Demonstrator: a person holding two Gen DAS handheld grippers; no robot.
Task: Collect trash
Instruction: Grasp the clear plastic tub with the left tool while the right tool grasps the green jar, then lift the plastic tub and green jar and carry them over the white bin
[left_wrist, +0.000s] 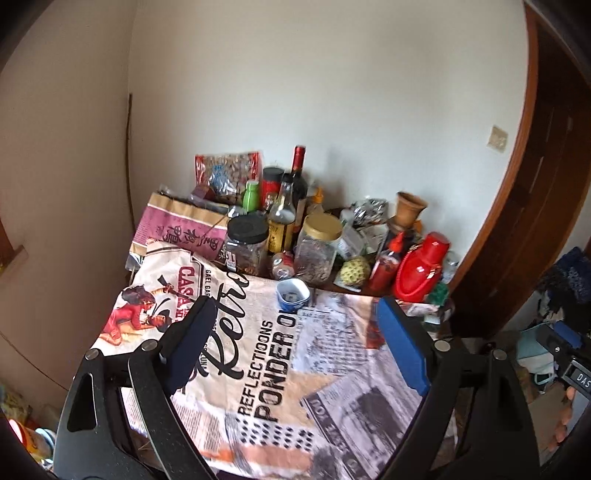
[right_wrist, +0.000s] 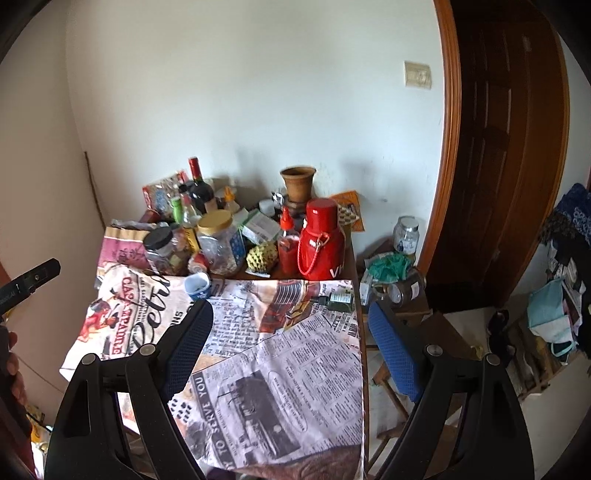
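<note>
With both my left gripper (left_wrist: 295, 347) and right gripper (right_wrist: 288, 350) spread empty, the small blue-and-white paper cup (left_wrist: 293, 294) sits ahead, where a careless reach could topple the crowded glass jars (left_wrist: 317, 247) behind.

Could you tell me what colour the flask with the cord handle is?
The flask is bright red, clearest in the right wrist view.
</note>
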